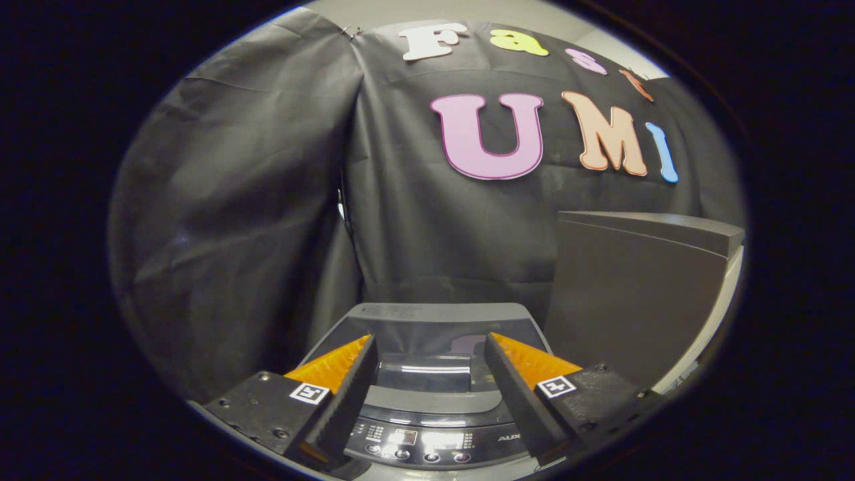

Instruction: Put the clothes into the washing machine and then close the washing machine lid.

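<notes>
While empty (fingers apart), gripper [431, 347] above washing machine [434, 321].

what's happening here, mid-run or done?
The hand-held tongs hang open above a top-loading washing machine, holding nothing. Its lid looks closed, seen between the fingers, with the control panel nearer the camera. No clothes are visible. A second grey appliance stands to the right against the black cloth wall. Whether clothes are already inside cannot be told.
</notes>
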`<state>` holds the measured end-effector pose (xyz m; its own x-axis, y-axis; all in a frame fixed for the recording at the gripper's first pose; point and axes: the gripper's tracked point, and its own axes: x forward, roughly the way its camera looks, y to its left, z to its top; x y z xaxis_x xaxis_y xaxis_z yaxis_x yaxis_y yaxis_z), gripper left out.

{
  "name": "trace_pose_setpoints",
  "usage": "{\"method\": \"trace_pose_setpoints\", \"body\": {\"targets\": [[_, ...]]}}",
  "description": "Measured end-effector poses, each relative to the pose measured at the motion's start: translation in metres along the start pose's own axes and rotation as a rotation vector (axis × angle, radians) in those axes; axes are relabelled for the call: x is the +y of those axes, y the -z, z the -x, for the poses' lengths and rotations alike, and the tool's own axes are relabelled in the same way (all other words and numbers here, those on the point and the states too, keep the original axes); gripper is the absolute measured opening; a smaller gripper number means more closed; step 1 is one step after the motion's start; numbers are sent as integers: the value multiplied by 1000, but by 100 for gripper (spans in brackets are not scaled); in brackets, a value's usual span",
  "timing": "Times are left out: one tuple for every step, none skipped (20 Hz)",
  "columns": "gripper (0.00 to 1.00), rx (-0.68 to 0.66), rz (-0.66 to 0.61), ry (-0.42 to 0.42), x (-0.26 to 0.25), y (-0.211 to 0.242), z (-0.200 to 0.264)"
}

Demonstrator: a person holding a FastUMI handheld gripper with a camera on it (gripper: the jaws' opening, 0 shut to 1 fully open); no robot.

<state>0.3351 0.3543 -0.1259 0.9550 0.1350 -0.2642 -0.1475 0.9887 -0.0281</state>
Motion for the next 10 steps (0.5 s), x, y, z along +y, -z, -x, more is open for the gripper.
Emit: {"method": "trace_pose_setpoints", "body": {"targets": [[97,5,13,-5,-1,3,7],[97,4,25,-10,2,5,15],[97,0,36,-15,3,5,24],[97,-16,46,-17,2,3,29],[97,-32,58,-26,3,1,35],[98,-55,72,-29,4,-3,38],[97,-64,78,-30,4,-6,43],[97,-69,81,-36,5,-7,48],[97,-63,76,-45,7,-7,52],[97,-57,77,-52,8,-6,57]]}}
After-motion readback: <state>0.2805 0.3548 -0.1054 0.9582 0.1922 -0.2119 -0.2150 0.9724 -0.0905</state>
